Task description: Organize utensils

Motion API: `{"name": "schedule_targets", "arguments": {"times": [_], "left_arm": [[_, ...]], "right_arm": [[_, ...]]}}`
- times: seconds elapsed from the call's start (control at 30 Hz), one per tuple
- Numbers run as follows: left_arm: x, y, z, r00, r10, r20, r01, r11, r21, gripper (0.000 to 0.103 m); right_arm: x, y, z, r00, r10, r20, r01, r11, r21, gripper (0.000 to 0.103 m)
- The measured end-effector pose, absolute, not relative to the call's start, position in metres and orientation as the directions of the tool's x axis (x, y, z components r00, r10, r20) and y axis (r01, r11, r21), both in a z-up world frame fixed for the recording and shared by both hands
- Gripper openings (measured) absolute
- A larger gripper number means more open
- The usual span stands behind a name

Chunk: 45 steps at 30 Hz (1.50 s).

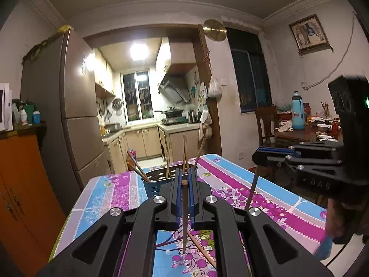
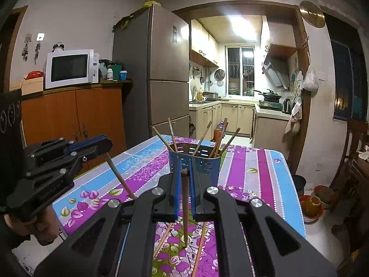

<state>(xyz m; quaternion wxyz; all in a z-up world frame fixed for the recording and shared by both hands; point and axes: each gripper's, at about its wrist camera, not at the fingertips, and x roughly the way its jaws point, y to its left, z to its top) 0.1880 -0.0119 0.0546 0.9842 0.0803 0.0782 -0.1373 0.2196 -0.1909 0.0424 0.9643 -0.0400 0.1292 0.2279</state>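
A: Item one, left gripper [image 1: 184, 184]?
B: Jaws clamped on a chopstick [image 1: 184, 217], held upright, blunt end up between the blue pads, tip pointing down at the tablecloth [image 1: 110, 194].

A: Item two, right gripper [image 2: 184, 173]?
B: Likewise closed tight on a second chopstick [image 2: 185, 207], upright, tip down over the cloth.

A: Item three, the holder?
B: Blue perforated utensil holder [image 2: 203, 164], standing on the cloth straight ahead of both grippers, just past the fingertips. Several chopsticks [image 2: 172, 135] lean inside it, fanned outward.

A: Loose stock?
B: Three more chopsticks [image 2: 199, 249] lie flat on the cloth beneath the right gripper; one [image 1: 200, 249] shows beneath the left.

A: Grippers relative to each other?
B: Side by side, apart, each visible at the edge of the other's view.
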Motion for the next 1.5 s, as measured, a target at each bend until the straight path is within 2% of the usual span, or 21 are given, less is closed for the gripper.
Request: {"name": "schedule_targets", "arguments": {"times": [0.43,0.9,1.27,1.5], "left_arm": [[0.22,0.007,0.078,0.922,-0.252,-0.295,0.28,0.958,0.056,0.007],[0.258,0.018,0.156,0.936,-0.235,-0.263,0.242,0.97,-0.006,0.007],[0.306,0.011,0.218,0.956,-0.209,-0.207,0.215,0.977,0.004,0.007],[0.348,0.009,0.223,0.955,-0.197,-0.222,0.201,0.98,-0.005,0.007]], "right_arm": [[0.241,-0.189,0.071,0.861,0.439,-0.258,-0.451,0.892,0.011,0.005],[0.275,-0.186,0.145,0.875,0.427,-0.226,-0.44,0.898,-0.005,0.005],[0.328,-0.18,0.197,0.883,0.42,-0.211,-0.429,0.903,0.002,0.005],[0.361,-0.173,0.201,0.881,0.419,-0.22,-0.43,0.903,-0.004,0.005]]}}
